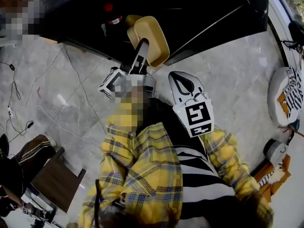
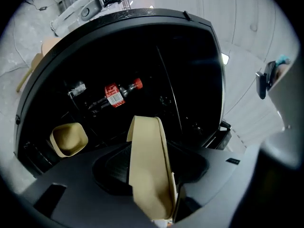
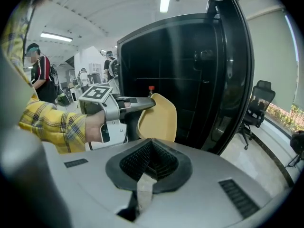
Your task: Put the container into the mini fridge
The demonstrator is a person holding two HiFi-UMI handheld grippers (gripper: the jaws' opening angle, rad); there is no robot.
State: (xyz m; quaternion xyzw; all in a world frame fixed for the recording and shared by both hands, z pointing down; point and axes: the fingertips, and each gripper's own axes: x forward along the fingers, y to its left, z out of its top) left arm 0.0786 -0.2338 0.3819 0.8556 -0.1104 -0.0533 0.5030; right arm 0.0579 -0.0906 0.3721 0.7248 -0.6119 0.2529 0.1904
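Insertion step, by my read: the carry is done, placement not yet. Left to right in the left gripper view: a second tan plastic tub (image 2: 70, 138) already sits low at the left inside the black mini fridge (image 2: 190, 65). A dark bottle with red cap and red label (image 2: 116, 95) lies higher up and further back. Then comes the tan rounded-square plastic container (image 2: 145, 141) for this task, seen edge-on. One wall is pinched in the left tool (image 2: 149, 170), jaws part-way apart and pressed on that wall. Head view puts the container at the fridge mouth, in the air, resting on nothing I can see. Fridge door (image 3: 235, 80) is swung wide to the right. Right tool (image 3: 151, 148) is further right, held back from the fridge, ribbed pads together, nothing between them. Next move, my judgement: push the left tool in level and aim for the free space right of the parked tub, clear of the bottle. Lower until the base seats flat, then open the jaws and back out straight. Grip is on one wall only, so the container may tip on release if it isn't fully down.
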